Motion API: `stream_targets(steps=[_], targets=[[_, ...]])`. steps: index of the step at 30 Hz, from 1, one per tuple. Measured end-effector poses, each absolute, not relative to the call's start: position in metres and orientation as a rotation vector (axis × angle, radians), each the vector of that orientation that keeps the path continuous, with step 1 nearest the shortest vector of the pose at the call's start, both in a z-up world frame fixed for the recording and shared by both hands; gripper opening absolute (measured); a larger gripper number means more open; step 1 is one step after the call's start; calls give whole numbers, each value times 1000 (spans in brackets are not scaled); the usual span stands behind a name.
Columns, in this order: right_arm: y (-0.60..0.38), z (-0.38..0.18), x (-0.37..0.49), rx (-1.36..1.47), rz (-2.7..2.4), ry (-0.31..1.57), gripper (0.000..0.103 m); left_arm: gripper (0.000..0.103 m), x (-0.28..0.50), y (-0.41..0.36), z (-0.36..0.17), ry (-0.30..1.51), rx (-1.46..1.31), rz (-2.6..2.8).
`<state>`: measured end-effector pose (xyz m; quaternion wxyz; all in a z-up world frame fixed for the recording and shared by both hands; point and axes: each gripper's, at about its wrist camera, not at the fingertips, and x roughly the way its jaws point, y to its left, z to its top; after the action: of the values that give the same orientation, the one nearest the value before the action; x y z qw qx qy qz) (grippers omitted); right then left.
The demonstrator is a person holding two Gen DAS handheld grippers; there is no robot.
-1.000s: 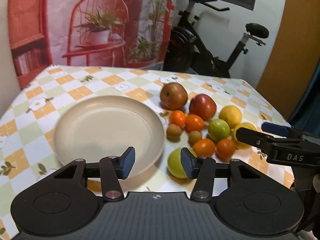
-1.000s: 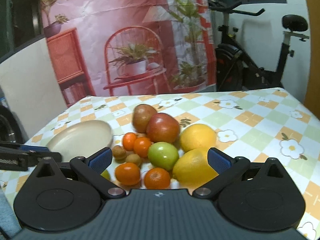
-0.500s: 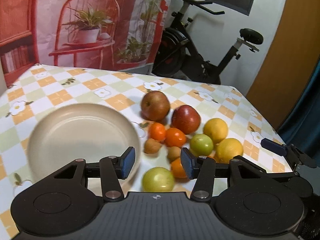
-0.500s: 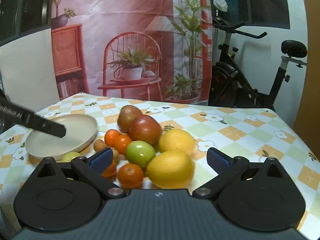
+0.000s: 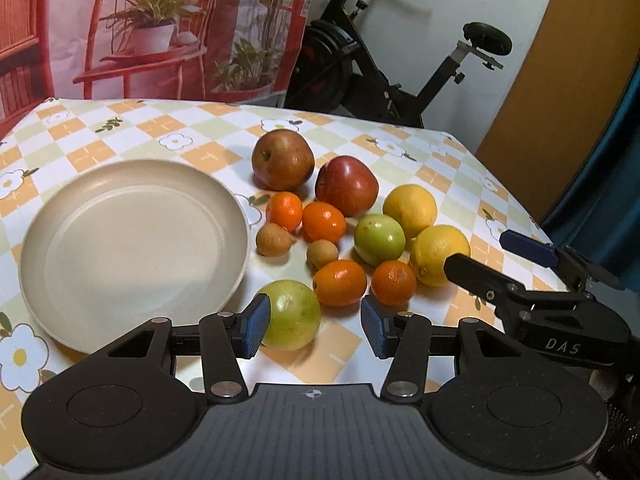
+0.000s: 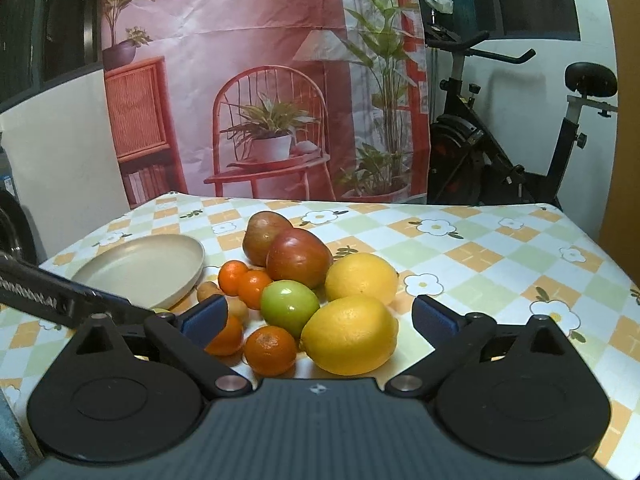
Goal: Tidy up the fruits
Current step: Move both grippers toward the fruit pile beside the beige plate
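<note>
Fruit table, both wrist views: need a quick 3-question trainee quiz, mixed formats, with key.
1. True or false: the plate already holds fruit.
2. Which fruit lies nearest the left gripper? A) red apple B) large green fruit C) lemon
3. Fill in: the right gripper has its jaws ____ around the near lemon.

Key:
1. False; it is bare.
2. B, the large green fruit, beside the left pad.
3. Open, with neither pad touching.
</note>
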<state>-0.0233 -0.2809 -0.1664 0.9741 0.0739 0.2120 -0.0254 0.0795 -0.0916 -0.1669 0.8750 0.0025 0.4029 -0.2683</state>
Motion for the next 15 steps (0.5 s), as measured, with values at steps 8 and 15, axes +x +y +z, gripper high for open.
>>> stream_targets(steps=[8,15], targets=[[-282,-167,-24,162,-38,425,100,53,81,-92,-171,866,16,-522],[-282,-168,-24,166,-33,426,100,53,87,-92,-178,907,16,-484]])
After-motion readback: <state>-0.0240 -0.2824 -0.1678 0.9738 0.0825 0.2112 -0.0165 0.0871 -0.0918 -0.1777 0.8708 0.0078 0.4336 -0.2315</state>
